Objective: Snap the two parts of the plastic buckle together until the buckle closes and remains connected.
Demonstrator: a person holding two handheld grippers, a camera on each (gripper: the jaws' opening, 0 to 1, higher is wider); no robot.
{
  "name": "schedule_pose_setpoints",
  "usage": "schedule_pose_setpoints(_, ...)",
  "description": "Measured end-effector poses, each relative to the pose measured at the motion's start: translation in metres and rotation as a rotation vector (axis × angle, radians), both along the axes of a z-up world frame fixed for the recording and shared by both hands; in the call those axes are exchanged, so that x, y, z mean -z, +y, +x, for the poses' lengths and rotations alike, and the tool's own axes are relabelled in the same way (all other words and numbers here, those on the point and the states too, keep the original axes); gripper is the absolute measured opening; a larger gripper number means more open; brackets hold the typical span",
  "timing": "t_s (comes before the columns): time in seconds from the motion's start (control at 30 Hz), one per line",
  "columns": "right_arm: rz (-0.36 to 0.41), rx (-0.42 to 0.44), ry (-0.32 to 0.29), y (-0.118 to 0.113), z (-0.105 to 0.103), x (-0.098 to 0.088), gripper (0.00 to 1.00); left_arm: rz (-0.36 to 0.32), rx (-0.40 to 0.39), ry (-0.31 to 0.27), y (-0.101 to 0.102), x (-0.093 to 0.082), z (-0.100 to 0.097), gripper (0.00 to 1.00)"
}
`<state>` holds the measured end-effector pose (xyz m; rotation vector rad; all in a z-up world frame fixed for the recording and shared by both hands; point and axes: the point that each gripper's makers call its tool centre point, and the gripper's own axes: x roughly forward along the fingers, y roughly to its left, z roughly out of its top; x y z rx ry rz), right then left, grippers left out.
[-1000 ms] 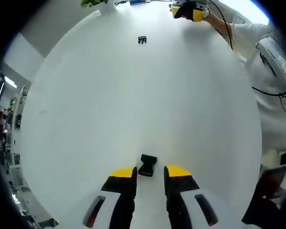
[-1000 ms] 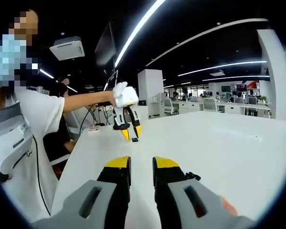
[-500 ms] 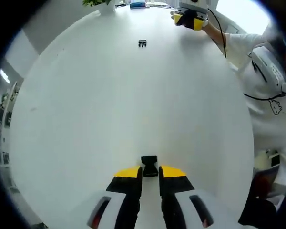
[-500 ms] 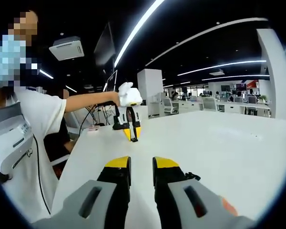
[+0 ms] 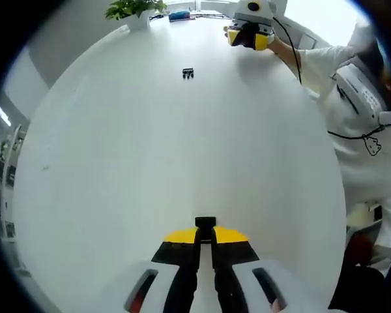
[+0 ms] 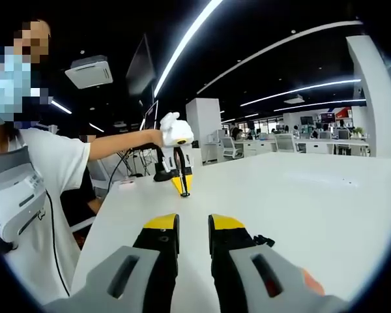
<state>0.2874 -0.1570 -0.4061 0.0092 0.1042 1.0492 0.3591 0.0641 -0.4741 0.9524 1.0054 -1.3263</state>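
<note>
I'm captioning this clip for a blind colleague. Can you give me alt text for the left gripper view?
The left gripper is shut on a black buckle part at the near side of a white table. The other buckle part lies apart, far across the table, and beyond it the right gripper rests near the far edge, held by a person in white.

We see strong overhead light washing the white table (image 5: 150, 169) nearly shadowless, with glare at its far edge. Ceiling light strips (image 6: 189, 45) blow out against a dark ceiling. Fisheye bends edges; the background desks look soft.
</note>
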Motion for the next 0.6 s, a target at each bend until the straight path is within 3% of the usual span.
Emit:
schedule_pose_setpoints(0.37, 0.011, 0.019, 0.006, -0.011, -0.003, 0.003, 0.16, 0.004, 0.026, -0.018, -0.027, 0.001, 0.001, 0.05)
schedule_pose_setpoints(0.6, 0.038, 0.033, 0.000, -0.014, -0.002, 0.001, 0.16, 0.048, 0.049, -0.034, -0.043, -0.001, 0.005, 0.05)
